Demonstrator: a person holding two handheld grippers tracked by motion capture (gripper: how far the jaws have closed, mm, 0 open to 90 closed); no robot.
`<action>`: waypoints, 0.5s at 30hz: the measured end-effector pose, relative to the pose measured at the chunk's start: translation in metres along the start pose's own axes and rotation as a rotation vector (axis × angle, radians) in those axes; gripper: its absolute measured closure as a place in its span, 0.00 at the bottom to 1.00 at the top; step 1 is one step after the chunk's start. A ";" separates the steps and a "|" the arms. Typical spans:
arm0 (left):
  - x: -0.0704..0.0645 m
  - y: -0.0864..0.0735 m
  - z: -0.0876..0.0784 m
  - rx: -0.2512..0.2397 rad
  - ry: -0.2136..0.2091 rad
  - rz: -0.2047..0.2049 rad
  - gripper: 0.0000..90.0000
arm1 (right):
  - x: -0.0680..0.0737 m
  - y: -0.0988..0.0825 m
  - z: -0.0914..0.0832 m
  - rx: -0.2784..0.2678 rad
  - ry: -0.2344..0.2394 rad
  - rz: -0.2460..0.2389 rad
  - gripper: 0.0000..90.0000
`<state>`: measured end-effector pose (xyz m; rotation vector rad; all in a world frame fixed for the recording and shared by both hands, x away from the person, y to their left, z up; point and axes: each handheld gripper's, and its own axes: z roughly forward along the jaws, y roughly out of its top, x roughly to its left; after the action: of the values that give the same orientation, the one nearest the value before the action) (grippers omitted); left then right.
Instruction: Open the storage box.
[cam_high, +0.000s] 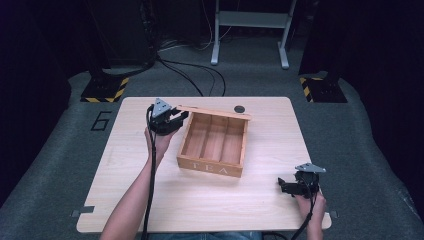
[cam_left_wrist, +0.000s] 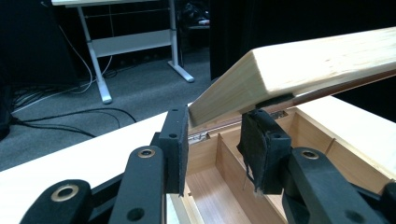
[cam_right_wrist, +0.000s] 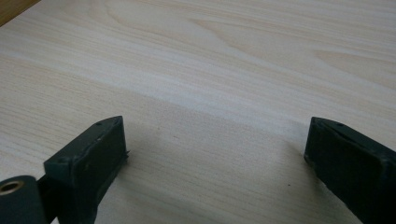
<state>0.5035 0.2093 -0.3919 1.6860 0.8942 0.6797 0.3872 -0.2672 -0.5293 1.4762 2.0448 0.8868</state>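
A wooden box (cam_high: 210, 167) marked TEA stands in the middle of the table, its three compartments empty. Its hinged lid (cam_high: 212, 112) is raised along the far side. My left gripper (cam_high: 176, 119) is at the lid's left end, shut on the lid. In the left gripper view, the lid's (cam_left_wrist: 317, 60) thick edge slants between the pads of the left gripper (cam_left_wrist: 217, 126), above the open box (cam_left_wrist: 219, 186). My right gripper (cam_high: 282, 186) rests near the table's front right corner. In the right gripper view, the right gripper (cam_right_wrist: 217, 135) is open wide over the bare tabletop (cam_right_wrist: 210, 56).
A small black disc (cam_high: 239, 108) lies on the table behind the box. Beyond the table, cables (cam_high: 195, 75) run across the grey floor. A white desk frame (cam_high: 250, 25) and yellow-black striped stand bases (cam_high: 105, 90) stand farther back.
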 end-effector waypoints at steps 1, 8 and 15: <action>0.000 0.000 0.000 -0.003 0.000 0.000 0.69 | 0.000 0.000 0.000 -0.001 0.000 0.000 0.06; 0.000 -0.001 -0.001 0.002 -0.002 -0.002 0.69 | 0.000 0.000 0.000 0.001 0.000 0.003 0.06; 0.000 -0.001 -0.001 0.008 -0.005 -0.002 0.69 | 0.000 0.000 0.000 0.001 -0.001 0.003 0.06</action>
<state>0.5024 0.2097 -0.3924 1.6929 0.8954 0.6714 0.3870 -0.2669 -0.5293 1.4801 2.0433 0.8868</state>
